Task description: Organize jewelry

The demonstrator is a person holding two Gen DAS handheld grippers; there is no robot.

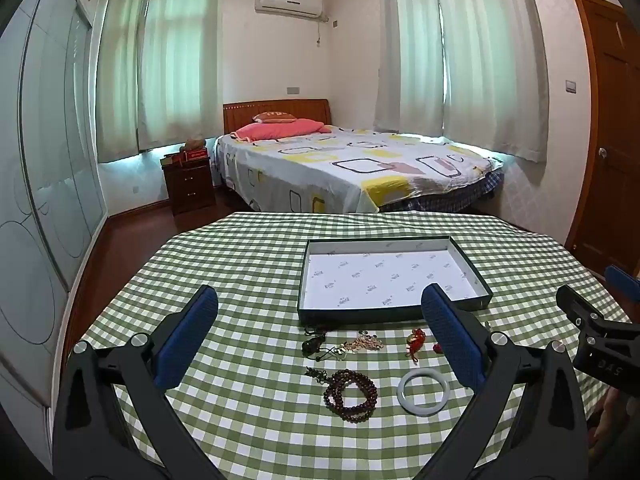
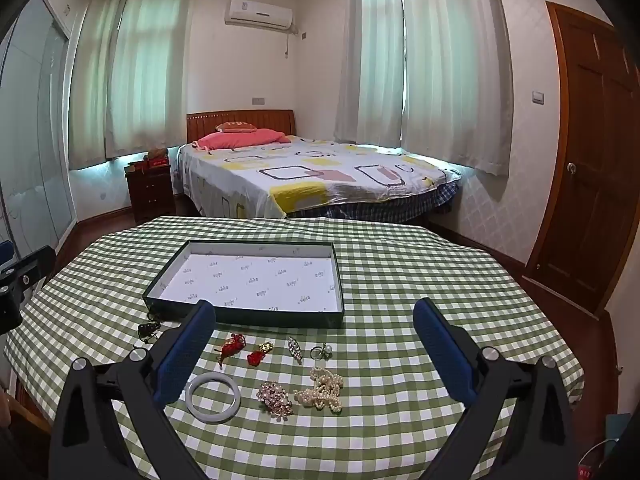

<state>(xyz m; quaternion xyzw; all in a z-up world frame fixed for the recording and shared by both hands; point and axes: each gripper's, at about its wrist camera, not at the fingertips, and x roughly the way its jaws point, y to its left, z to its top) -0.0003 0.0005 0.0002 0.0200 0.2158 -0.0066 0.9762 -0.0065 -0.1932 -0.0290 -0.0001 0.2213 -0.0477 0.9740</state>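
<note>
A shallow dark box with a white lining (image 1: 384, 278) (image 2: 256, 280) lies empty on the green checked tablecloth (image 1: 248, 264). In front of it sit loose pieces: brown prayer beads (image 1: 351, 396), a white bangle (image 1: 423, 391) (image 2: 213, 397), a red charm (image 1: 416, 340) (image 2: 232, 346), a dark pendant (image 1: 314, 346), a pearl necklace (image 2: 324, 394), a sparkly brooch (image 2: 276, 398), a ring (image 2: 320, 351). My left gripper (image 1: 320, 320) hovers open above the beads with nothing between its fingers. My right gripper (image 2: 316, 332) is open too, over the brooch and pearls.
Beyond the table stand a bed (image 1: 352, 168), a nightstand (image 1: 188, 184), curtained windows and a wooden door (image 2: 592, 152). The right gripper's body (image 1: 592, 332) shows at the right edge of the left wrist view. The tablecloth's front edge drops off close to me.
</note>
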